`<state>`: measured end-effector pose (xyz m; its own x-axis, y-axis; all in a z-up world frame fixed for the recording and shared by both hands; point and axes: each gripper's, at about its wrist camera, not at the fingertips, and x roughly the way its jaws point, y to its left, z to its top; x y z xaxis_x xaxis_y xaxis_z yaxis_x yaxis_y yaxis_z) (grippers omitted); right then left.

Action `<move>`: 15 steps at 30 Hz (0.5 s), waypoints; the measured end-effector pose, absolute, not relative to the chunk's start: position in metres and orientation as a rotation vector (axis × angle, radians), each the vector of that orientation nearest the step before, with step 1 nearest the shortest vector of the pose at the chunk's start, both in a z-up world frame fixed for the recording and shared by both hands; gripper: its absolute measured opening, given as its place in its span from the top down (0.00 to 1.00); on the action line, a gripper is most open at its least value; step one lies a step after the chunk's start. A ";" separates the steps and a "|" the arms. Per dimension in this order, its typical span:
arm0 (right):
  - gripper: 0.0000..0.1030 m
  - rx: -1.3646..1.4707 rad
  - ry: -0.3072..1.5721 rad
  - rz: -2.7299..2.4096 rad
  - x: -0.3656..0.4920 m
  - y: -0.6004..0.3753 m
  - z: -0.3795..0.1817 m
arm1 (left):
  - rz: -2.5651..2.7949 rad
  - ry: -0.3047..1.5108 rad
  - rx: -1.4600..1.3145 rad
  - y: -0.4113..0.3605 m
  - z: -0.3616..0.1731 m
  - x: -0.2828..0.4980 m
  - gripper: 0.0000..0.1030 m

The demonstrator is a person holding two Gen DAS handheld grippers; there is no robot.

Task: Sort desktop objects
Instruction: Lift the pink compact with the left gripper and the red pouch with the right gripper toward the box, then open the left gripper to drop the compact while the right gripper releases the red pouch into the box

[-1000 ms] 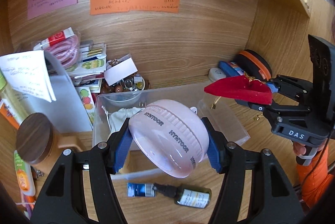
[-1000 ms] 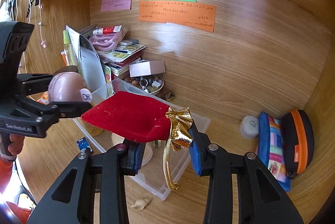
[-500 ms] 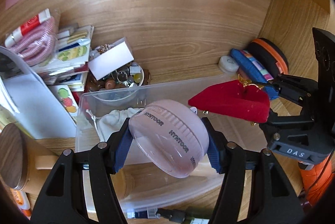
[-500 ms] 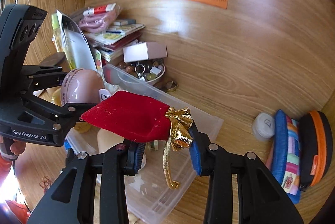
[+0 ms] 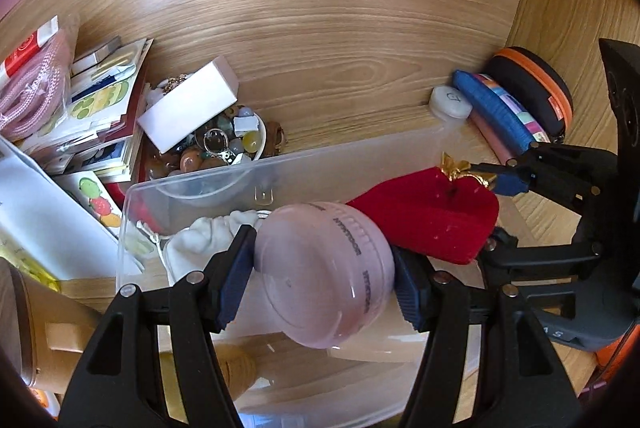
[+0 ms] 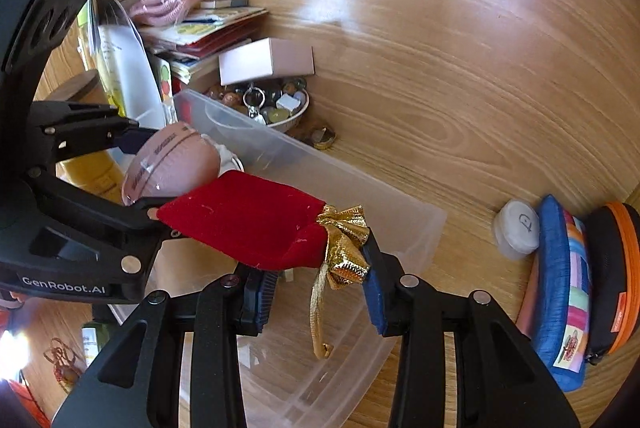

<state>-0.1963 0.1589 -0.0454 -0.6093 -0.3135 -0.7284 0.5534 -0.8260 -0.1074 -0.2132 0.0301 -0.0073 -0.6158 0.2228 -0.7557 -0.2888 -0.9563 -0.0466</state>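
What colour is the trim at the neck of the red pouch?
Shiny gold trim on the red pouch, clearest in the right wrist view.

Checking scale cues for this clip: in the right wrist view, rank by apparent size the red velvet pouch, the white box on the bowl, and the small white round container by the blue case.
1. Red velvet pouch, though nearest the camera.
2. White box.
3. Small white round container.

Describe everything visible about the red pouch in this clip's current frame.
The red pouch looks like soft velvet, gathered at its neck by a gold ribbon with one tail dangling. The right gripper holds it near the neck, lying roughly level over the clear plastic bin, its closed end beside the pink round case.
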 end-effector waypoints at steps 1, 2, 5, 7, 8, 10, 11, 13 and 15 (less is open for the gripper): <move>0.65 1.004 0.450 -2.409 -0.197 0.159 -0.046 | 2.595 0.121 -1.195 0.030 -0.008 -0.214 0.39; 0.65 1.002 0.464 -2.416 -0.197 0.158 -0.047 | 2.598 0.126 -1.195 0.032 -0.009 -0.215 0.39; 0.64 0.996 0.497 -2.427 -0.197 0.157 -0.050 | 2.610 0.145 -1.196 0.034 -0.010 -0.217 0.39; 0.64 0.998 0.513 -2.429 -0.197 0.156 -0.052 | 2.614 0.158 -1.201 0.034 -0.011 -0.218 0.39; 0.64 0.999 0.521 -2.432 -0.198 0.155 -0.052 | 2.616 0.162 -1.203 0.034 -0.011 -0.218 0.38; 0.63 1.005 0.533 -2.432 -0.198 0.155 -0.054 | 2.619 0.161 -1.205 0.034 -0.011 -0.218 0.34; 0.59 1.008 0.538 -2.433 -0.199 0.155 -0.055 | 2.619 0.159 -1.207 0.033 -0.011 -0.219 0.33; 0.53 1.008 0.542 -2.436 -0.200 0.156 -0.055 | 2.613 0.151 -1.212 0.033 -0.011 -0.219 0.32; 0.46 0.999 0.545 -2.439 -0.199 0.156 -0.053 | 2.599 0.133 -1.217 0.032 -0.010 -0.219 0.31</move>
